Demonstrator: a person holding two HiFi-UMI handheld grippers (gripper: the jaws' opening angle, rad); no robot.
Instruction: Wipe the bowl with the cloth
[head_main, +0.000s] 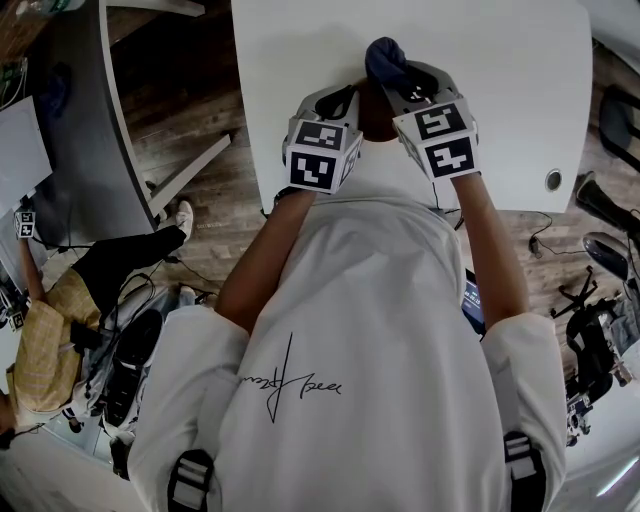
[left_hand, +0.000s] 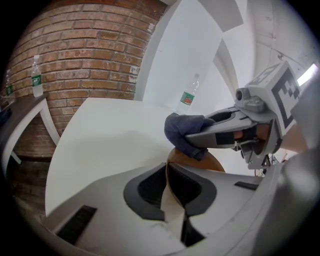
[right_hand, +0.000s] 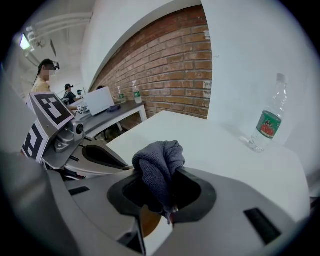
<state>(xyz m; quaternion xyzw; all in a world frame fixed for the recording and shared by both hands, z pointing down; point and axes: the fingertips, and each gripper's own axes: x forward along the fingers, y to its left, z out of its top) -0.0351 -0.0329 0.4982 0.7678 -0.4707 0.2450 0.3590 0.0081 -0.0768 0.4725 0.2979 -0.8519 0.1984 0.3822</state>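
Note:
A brown bowl (left_hand: 212, 161) is held above the white table (head_main: 500, 90), and my left gripper (left_hand: 168, 170) is shut on its thin rim (left_hand: 169, 192), which runs up between the pads. My right gripper (right_hand: 162, 186) is shut on a bunched dark blue cloth (right_hand: 159, 167). In the left gripper view the cloth (left_hand: 184, 131) rests against the bowl's upper edge. A slice of the bowl (right_hand: 149, 221) shows under the right jaws. In the head view both grippers sit close together, left gripper (head_main: 348, 98) and right gripper (head_main: 392, 72), with the cloth (head_main: 384, 55) sticking out beyond them and the bowl (head_main: 375, 112) between.
A clear water bottle (right_hand: 267, 119) stands on the table by the white wall. A grey side desk (left_hand: 20, 112) at the brick wall carries another bottle (left_hand: 36, 77) and a laptop (right_hand: 98, 101). A seated person (head_main: 55, 330) is on the floor side to the left.

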